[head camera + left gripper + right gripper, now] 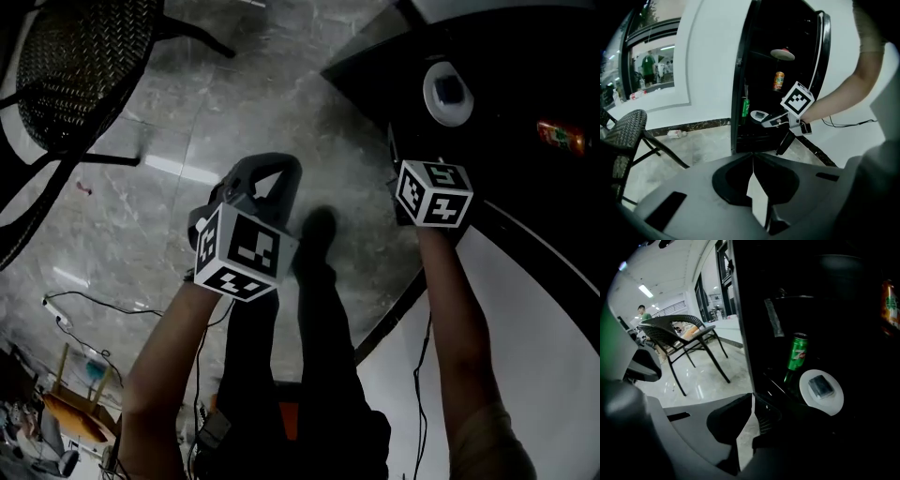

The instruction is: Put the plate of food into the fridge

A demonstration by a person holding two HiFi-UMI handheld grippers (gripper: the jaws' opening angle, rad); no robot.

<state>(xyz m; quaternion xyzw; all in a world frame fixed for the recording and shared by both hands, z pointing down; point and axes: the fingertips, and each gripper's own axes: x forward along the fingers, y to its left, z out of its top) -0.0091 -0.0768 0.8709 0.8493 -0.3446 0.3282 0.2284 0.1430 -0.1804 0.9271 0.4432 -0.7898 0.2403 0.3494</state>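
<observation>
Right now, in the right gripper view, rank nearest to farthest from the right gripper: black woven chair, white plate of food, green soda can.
1. White plate of food, lower right, inside the fridge.
2. Green soda can, just behind the plate.
3. Black woven chair, far left, outside the fridge.

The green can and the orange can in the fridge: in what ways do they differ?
The green can stands lower down, beside the white plate; the orange can stands on a higher shelf. The green can is near the left edge of the fridge, the orange can nearer the middle. Both stand upright.
</observation>
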